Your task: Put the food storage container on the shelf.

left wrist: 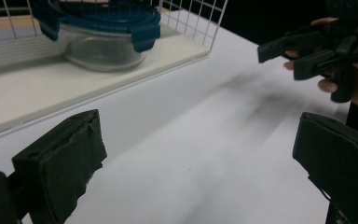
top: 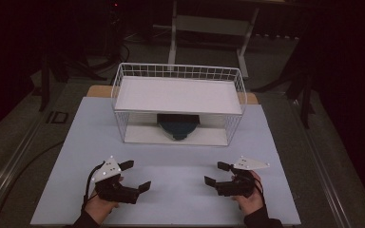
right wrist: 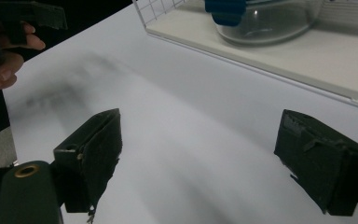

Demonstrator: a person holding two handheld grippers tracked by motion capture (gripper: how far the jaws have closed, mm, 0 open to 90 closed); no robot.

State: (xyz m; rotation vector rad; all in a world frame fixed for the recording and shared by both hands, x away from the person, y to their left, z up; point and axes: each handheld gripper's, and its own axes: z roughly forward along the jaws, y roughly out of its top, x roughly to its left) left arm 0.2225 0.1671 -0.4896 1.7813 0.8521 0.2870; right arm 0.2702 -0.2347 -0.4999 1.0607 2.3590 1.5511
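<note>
— What did the surface and the room look like?

— A pale, matte white tabletop point(top: 171, 185) filled the lower half of the high view. Dark floor ran around it, and a light metal frame stood in the gloom at the upper centre. A white wire basket rack with a flat white shelf on top point(top: 178, 95) sat at the middle of the frame.

— And the container?

— A round clear glass container with a dark blue clip-on lid point(top: 178, 126) stood on the rack's lower board, under the shelf, at centre. In the left gripper view it sat at the upper left point(left wrist: 103, 35).

— The grippers?

— The left gripper point(top: 138, 175) hovered at the lower left, the right gripper point(top: 216, 173) at the lower right. Both had their jaws spread wide with nothing between them, well apart from the rack.

— Anything hard to make out?

— The shelf hid most of the container from above, the frame edges cut it off in both gripper views, and the background was too dark to read.
</note>
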